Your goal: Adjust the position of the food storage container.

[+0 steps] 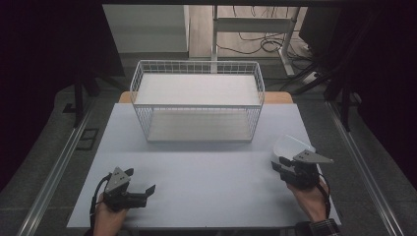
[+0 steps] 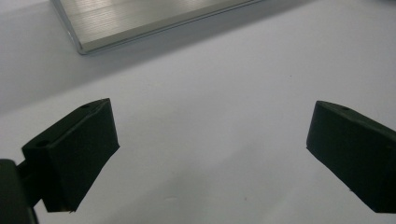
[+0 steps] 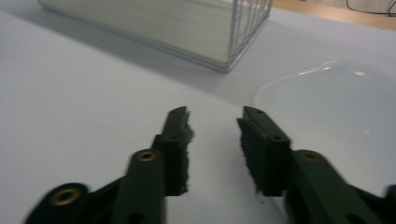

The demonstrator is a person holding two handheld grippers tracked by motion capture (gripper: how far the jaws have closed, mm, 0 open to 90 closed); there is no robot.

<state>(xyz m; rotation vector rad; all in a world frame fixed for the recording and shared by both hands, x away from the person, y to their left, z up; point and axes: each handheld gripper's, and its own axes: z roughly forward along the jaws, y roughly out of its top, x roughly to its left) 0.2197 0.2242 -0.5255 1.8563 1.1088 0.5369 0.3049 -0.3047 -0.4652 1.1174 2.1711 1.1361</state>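
Pale counter (image 1: 196,187), mostly bare. Wire basket (image 1: 196,101) standing at the far middle, white wire walls, flat pale floor, nothing inside as far as visible. White dish (image 1: 290,146) at the right, near the counter's edge, well apart from the basket and lying on the surface; in the right gripper view seen as a shallow, rounded, glossy piece (image 3: 336,93) just right of the jaw line, with a corner of the basket (image 3: 243,37) beyond.

Right gripper (image 1: 282,162) just beside the dish, pointing toward its near rim. Fingers (image 3: 180,140) parted to a narrow gap, holding nothing; dish rim close to the right finger but not between the two. Touching or merely near, cannot tell.

Left gripper (image 1: 145,191) low at the near left, well apart from dish and basket. Fingers (image 2: 79,154) spread wide, bare counter between them, nothing held; an edge of the basket's base (image 2: 140,23) at the top of the left gripper view.

Judged progress: very early. Probably an approach to the dish, likely bound for the basket. Nothing gripped, nothing lifted, basket unfilled. Left to do: closing on the dish rim, lifting, carrying across, setting down inside.
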